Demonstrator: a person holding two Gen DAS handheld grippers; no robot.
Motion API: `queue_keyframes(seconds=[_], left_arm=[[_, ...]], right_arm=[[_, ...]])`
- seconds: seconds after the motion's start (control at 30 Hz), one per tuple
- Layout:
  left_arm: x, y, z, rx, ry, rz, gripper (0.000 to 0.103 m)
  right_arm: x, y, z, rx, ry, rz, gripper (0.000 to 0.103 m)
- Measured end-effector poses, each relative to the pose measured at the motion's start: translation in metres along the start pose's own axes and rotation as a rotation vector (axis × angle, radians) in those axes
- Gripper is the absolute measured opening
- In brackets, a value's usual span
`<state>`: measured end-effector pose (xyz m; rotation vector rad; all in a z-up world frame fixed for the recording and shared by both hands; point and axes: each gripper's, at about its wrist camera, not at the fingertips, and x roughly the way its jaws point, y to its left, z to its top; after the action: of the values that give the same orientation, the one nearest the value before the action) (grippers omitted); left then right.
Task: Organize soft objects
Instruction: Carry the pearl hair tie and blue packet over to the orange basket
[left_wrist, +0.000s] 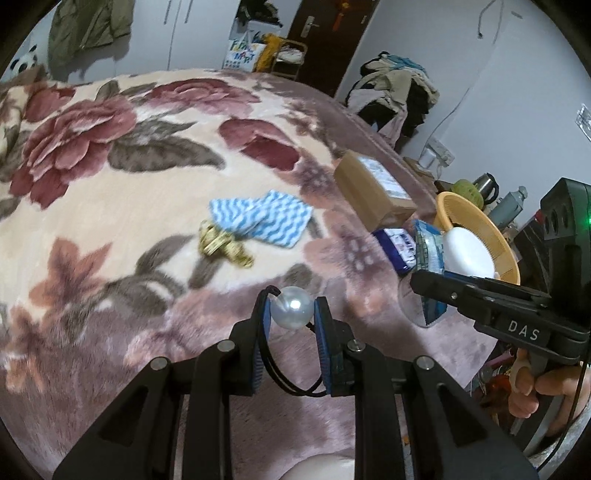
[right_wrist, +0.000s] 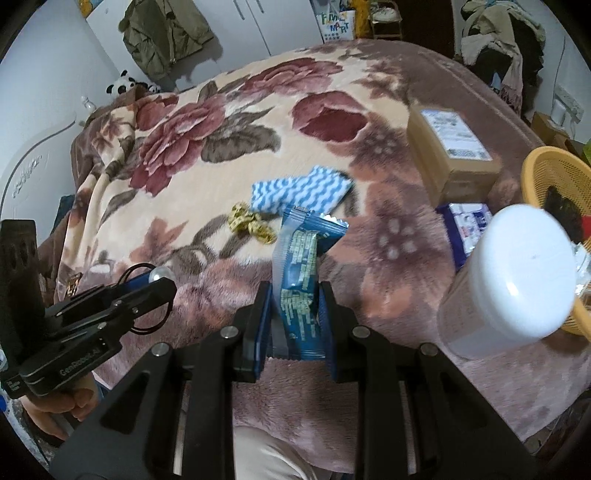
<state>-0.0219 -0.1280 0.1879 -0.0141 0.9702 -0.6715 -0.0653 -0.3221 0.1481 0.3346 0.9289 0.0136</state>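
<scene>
Clearly, two things are held above the blanket (left_wrist: 110, 206), which is taken as the landmark. The left gripper (left_wrist: 291, 314) is clamped on a pearl (left_wrist: 291, 307); the bead is pinched between the blue pads, and a black elastic loop (left_wrist: 280, 380) attached to it hangs back between the fingers. The pearl is held off the blanket, over its near mauve border. The right gripper (right_wrist: 293, 317) is clamped on a blue wrapper (right_wrist: 301, 273), which is gripped by its lower half and stands upright, its crimped top tilted slightly right. It too is carried above the blanket's near edge.

On the blanket's pale middle a cloth (left_wrist: 264, 218) with blue and white zigzags is laid, partly folded. Touching its near left corner, a crumpled yellow tape (left_wrist: 223, 245) is seen. Toward the blanket's right border a cardboard box (left_wrist: 373, 188) is set, and nearer, just beside it, a blue pack (left_wrist: 397, 245) lies flat. At the blanket's right edge a yellow basket (right_wrist: 535, 166) is placed, and a white-lidded jar (right_wrist: 517, 273) is seen tilted in front of it; whether the jar touches the basket cannot be told. Beyond the blanket's far edge a green jacket (right_wrist: 166, 33) is hung on the wall, and a toy panda (right_wrist: 122, 83) is seen at the far left corner.
</scene>
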Motion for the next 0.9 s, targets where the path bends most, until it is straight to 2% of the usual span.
queue_keyframes(seconds=[0.47,0.9], left_arm=[[0.0,-0.061,0.038,0.09,-0.03,-0.027,0.024],[0.005,-0.117,0.065,0.163,-0.033,-0.057,0.024]], right_arm=[[-0.044,-0.03,0.022,0.018,-0.084,-0.02,0.025],[-0.074,-0.068,0.028,0.063,-0.135,-0.052,0.025]])
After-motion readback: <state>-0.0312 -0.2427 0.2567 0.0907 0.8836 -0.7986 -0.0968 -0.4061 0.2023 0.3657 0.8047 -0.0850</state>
